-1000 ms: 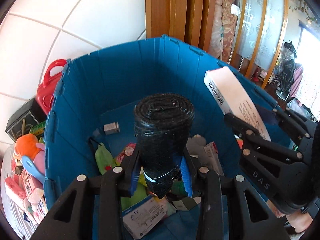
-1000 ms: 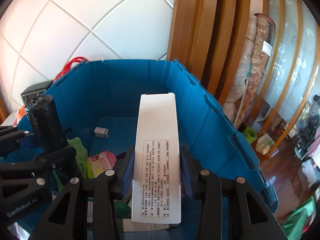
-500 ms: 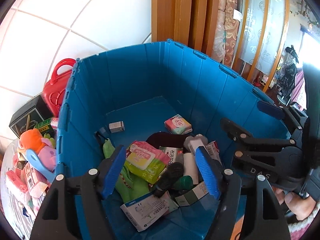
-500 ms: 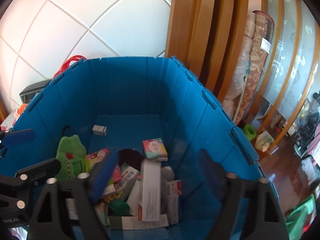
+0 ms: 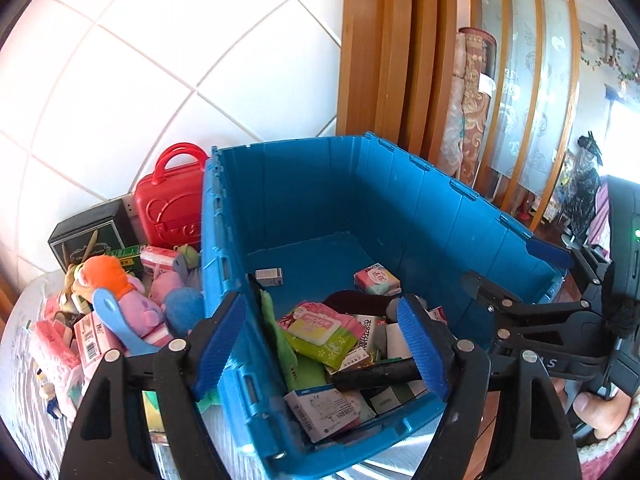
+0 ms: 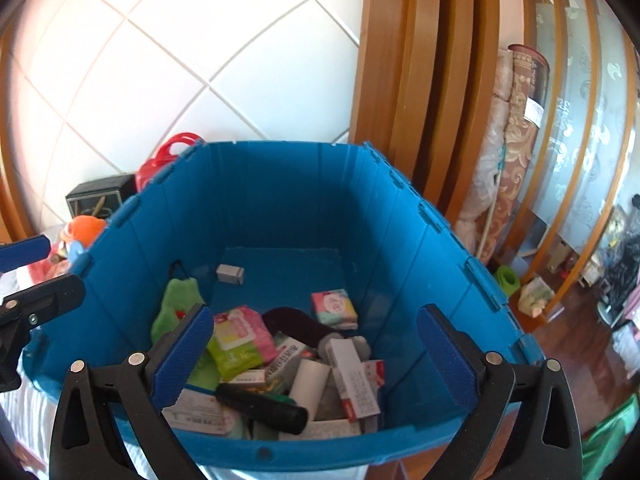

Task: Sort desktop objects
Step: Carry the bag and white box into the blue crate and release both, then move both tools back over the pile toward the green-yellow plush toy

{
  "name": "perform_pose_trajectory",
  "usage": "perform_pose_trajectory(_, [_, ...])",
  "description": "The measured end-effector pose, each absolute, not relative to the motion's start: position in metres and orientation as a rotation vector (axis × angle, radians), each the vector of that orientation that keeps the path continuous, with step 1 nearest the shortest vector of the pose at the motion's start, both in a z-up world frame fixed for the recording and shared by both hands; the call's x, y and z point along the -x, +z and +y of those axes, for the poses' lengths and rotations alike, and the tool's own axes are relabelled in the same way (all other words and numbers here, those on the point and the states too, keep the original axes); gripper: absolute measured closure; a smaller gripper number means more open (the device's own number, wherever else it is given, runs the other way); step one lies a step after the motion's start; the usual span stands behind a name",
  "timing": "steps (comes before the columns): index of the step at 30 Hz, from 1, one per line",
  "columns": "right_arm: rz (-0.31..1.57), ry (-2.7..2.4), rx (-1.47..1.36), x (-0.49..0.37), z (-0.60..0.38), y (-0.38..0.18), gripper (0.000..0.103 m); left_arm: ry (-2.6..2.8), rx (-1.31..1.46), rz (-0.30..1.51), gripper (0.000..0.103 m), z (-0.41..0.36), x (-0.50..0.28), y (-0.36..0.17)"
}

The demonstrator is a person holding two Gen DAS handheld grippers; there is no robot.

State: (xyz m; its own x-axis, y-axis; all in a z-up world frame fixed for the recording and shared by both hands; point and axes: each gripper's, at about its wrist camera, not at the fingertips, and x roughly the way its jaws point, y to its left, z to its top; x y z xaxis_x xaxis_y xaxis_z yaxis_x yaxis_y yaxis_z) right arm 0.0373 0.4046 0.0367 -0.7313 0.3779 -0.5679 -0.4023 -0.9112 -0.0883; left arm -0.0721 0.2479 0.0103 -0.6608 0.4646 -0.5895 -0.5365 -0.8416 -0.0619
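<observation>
A blue bin [image 5: 320, 192] [image 6: 280, 200] stands in front of both grippers and holds several packets and boxes. A black roll [image 5: 376, 374] [image 6: 264, 402] lies on the pile near the bin's front wall. Just right of it rests a white carton with a red end [image 6: 354, 376]. My left gripper [image 5: 320, 344] hovers over the bin's near left corner, jaws opening, nothing between its pads. My right gripper [image 6: 314, 356] hangs before the front rim, jaws opening wide and empty. One blue pad of the right gripper's fingers [image 5: 548, 248] shows in the left wrist view.
Left of the bin on a white cloth lie plush toys [image 5: 116, 288], a red case [image 5: 172, 208], a black box [image 5: 88, 236] and pink packets. Wooden panels [image 5: 380, 60] and a rolled carpet [image 5: 472, 100] stand behind. A person's hand [image 5: 600, 412] is at lower right.
Both grippers opened: the left let go of the black roll, the right of the white carton. Both things now lie in the bin, and both grippers have drawn back from it.
</observation>
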Motion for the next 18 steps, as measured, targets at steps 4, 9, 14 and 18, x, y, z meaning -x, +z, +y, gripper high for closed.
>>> perform_pose_trajectory(4, [0.049, 2.633, 0.827, -0.039, 0.382, 0.04, 0.0, 2.465, 0.822, 0.126, 0.025, 0.227, 0.07, 0.011])
perform_pose_trajectory(9, [0.015, 2.692, 0.814, -0.036, 0.352, 0.047, 0.0, 2.514, 0.808, 0.111, 0.025, 0.201, 0.067, 0.01])
perform_pose_trajectory(14, [-0.016, 2.751, 0.811, -0.026, 0.322, 0.053, 0.0, 2.585, 0.812, 0.1, 0.025, 0.168, 0.07, 0.005])
perform_pose_trajectory(18, [-0.058, 2.81, 0.823, -0.012, 0.292, 0.055, 0.0, 2.624, 0.845, 0.056, 0.025, 0.134, 0.076, -0.002])
